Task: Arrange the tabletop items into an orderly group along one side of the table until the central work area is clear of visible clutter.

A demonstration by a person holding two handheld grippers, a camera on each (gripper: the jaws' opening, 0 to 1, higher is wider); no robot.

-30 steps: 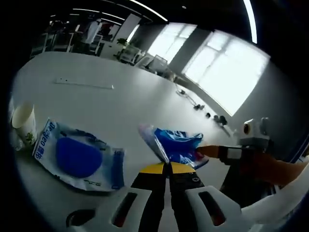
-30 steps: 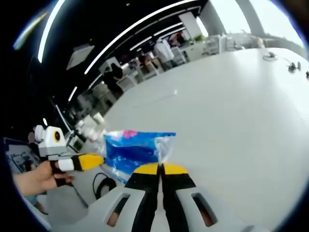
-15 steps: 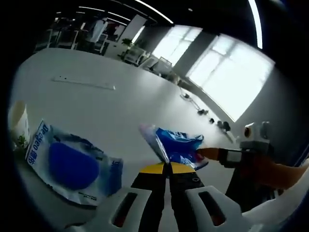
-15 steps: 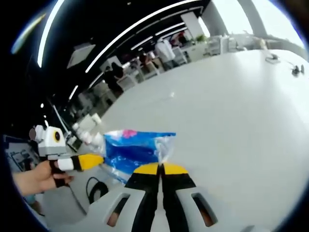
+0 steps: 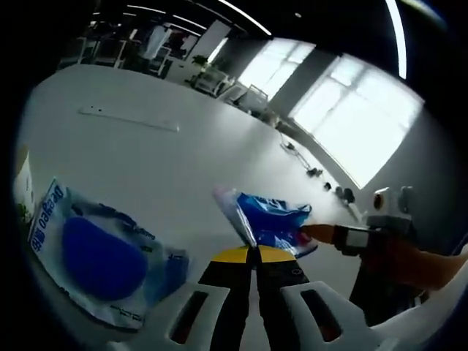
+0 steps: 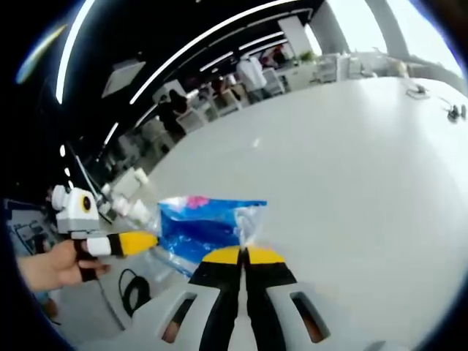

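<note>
The blue packet (image 5: 269,219) is pinched between the left gripper (image 5: 253,251) and right gripper (image 6: 242,252), exactly as before. The wipes pack (image 5: 99,256) and paper cup (image 5: 22,191) are now seen further left as the left gripper view has shifted.

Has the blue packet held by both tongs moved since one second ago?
Cannot tell. The blue packet keeps its place between the left tongs and right tongs; the white table shifts, so the cameras moved.

glossy crinkled plastic bag (image 5: 267,219), smooth matt table (image 5: 161,161)
</note>
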